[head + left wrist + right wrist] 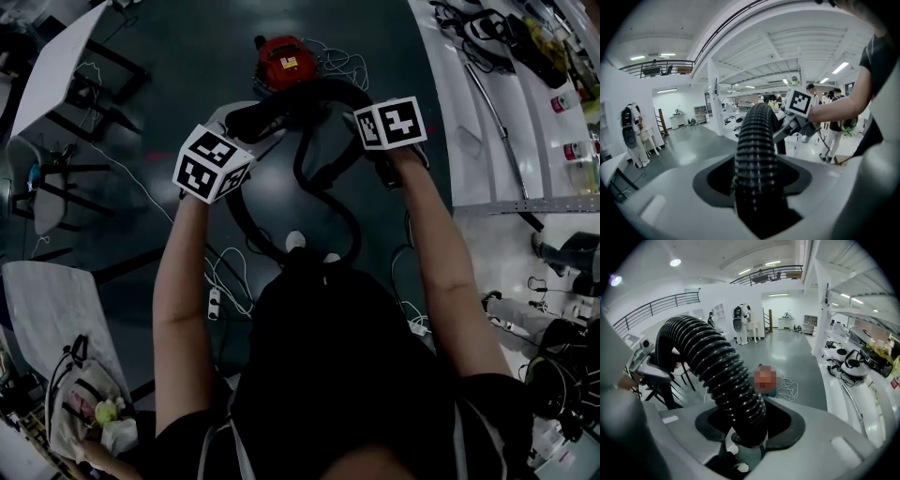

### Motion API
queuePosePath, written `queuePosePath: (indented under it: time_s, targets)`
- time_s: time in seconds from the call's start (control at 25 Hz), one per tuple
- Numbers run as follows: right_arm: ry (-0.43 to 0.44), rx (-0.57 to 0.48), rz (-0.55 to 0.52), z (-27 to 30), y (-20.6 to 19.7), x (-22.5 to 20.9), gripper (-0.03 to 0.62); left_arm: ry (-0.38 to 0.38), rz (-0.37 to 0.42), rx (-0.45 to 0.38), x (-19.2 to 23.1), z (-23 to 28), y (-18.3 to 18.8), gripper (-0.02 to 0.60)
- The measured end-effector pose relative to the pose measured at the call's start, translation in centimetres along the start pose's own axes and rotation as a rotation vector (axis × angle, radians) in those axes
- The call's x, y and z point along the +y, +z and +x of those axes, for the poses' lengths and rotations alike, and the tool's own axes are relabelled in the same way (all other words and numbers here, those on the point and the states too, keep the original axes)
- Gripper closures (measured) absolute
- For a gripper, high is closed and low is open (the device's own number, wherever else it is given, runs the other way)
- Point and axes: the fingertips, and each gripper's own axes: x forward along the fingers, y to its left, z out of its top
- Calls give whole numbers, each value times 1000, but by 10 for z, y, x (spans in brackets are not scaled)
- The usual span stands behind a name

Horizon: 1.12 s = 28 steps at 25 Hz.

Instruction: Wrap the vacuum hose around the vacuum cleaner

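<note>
Over glossy dark floor (187, 66): right jaws clamp hose (328, 88); left jaws loose around it.

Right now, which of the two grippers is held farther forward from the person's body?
The right gripper: it sits farther out ahead, while the left gripper is closer in.

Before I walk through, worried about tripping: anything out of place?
Yes: a white cord lies loosely tangled on the floor beside the red vacuum cleaner, and the black hose hangs in loose bends, unwrapped.
</note>
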Motion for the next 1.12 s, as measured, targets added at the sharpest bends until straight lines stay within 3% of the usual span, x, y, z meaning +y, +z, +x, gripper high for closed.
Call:
queuePosePath:
  time_s: [0.32,0.52,0.72,0.88,1.12]
  targets:
    - [48,-29,201,20,26,8,414,92,-149,-87,44,-25,-34,308]
    - [80,-36,316,31,33,10,413,128,-182,-114,39,-39,-57,292]
    - [104,-50,402,37,45,8,413,160,-319,-218,36,-57,-84,250]
    - [100,-50,452,44,51,4,413,177,-295,-201,25,-60,-103,241]
    - [111,-86,520,52,64,8,412,156,-362,-115,23,-35,-132,218]
